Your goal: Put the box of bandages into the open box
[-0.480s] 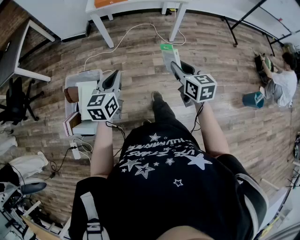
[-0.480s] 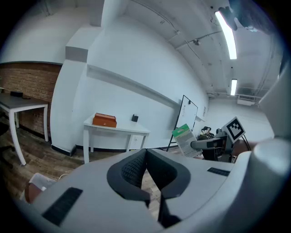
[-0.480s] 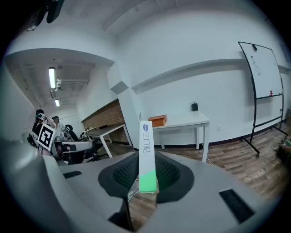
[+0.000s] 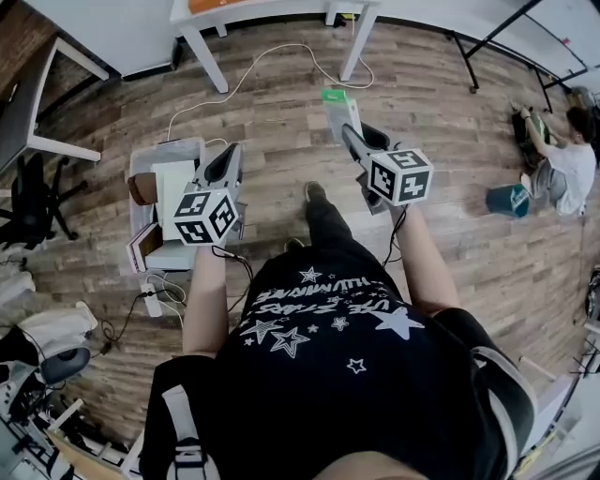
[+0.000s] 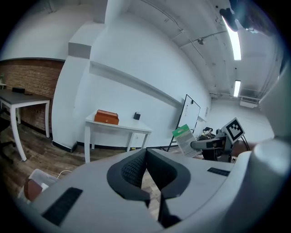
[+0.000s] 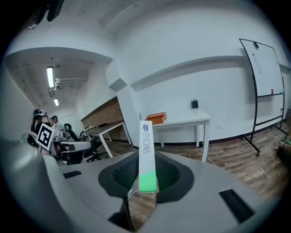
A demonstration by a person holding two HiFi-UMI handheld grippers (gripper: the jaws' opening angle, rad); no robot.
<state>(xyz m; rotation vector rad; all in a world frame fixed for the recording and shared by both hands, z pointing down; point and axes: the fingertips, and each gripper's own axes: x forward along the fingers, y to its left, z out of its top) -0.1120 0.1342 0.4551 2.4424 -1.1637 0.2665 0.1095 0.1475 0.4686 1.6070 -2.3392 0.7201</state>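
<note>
The box of bandages (image 4: pixel 339 111), a flat white pack with a green end, is held out over the wooden floor with my right gripper (image 4: pixel 350 134) shut on it. In the right gripper view the box of bandages (image 6: pixel 146 150) stands upright, edge-on between the pads. The open box (image 4: pixel 150 153), a pale plastic bin with several items inside, sits on the floor at the left. My left gripper (image 4: pixel 228 156) hovers over the bin's right side, shut and empty. From the left gripper view the bandage box (image 5: pixel 185 140) appears off to the right.
A white table (image 4: pixel 272 11) stands ahead, with a cable (image 4: pixel 281 54) running across the floor to the bin. A person (image 4: pixel 562 164) sits on the floor at far right beside a teal bag (image 4: pixel 506 199). An office chair (image 4: pixel 33 208) and a desk (image 4: pixel 23 103) stand at the left.
</note>
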